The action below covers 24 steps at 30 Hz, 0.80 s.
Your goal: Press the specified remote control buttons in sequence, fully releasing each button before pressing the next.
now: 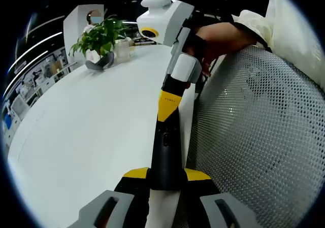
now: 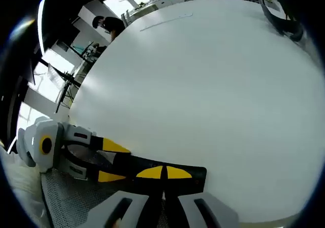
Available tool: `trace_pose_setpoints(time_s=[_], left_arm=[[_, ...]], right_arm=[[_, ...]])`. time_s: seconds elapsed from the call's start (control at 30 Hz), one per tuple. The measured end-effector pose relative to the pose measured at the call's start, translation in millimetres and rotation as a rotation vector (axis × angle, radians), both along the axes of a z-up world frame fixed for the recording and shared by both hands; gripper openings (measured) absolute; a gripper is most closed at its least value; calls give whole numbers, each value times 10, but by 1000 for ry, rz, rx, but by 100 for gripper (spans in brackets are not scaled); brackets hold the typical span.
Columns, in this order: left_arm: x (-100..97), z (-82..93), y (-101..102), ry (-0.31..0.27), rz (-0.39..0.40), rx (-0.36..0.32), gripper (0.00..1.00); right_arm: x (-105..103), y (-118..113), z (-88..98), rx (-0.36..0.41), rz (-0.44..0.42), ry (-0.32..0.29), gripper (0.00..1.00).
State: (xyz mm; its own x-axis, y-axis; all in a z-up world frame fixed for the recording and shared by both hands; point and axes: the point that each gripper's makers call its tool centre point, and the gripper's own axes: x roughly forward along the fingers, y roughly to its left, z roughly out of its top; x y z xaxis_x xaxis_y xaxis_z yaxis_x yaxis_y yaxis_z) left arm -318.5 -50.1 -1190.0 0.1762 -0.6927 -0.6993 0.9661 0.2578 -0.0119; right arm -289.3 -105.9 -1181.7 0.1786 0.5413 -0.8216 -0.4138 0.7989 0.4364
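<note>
The remote (image 1: 165, 147) is a slim black bar held in the air over the edge of a white table (image 1: 91, 126), with a grey mesh surface (image 1: 254, 136) beside it. I cannot tell what the mesh belongs to. In the left gripper view the remote rises from 6 o'clock toward the centre. In the right gripper view it lies low, running from about 8 o'clock toward 6 o'clock.

The left gripper (image 1: 166, 174) is clenched on the remote's near end, with 1 yellow pad on each long edge. The right gripper (image 1: 166, 108) has its 2 jaws closed together and grasps nothing. Their joined yellow tip points down onto the remote's face, at or just above it, and contact is not certain from here. The buttons are too dark to make out, apart from 1 small mark below the tip.

The remote is probably light, stiff plastic with smooth sides, so it could pivot or slide between the pads under a hard push. Holding it by the long edges near 1 end, as now, keeps the face free. The press should go straight down, close to the clamp. That limits leverage.

At 11 o'clock in the left gripper view stands a potted plant (image 1: 99, 37).
</note>
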Motion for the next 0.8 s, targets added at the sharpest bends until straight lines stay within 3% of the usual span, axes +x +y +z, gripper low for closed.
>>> trace_pose_setpoints(time_s=[0.23,0.57,0.8], left_arm=[[33,0,8,-5,3,2,24],[53,6,61,-7,33,-4,25],[45,5,62,-11,36,-15,25]], right_arm=[[15,23,52,4,24,-34,0],[-23,91,73,39,40,-20,0],[-50,93,13,-1,82,-27,0]])
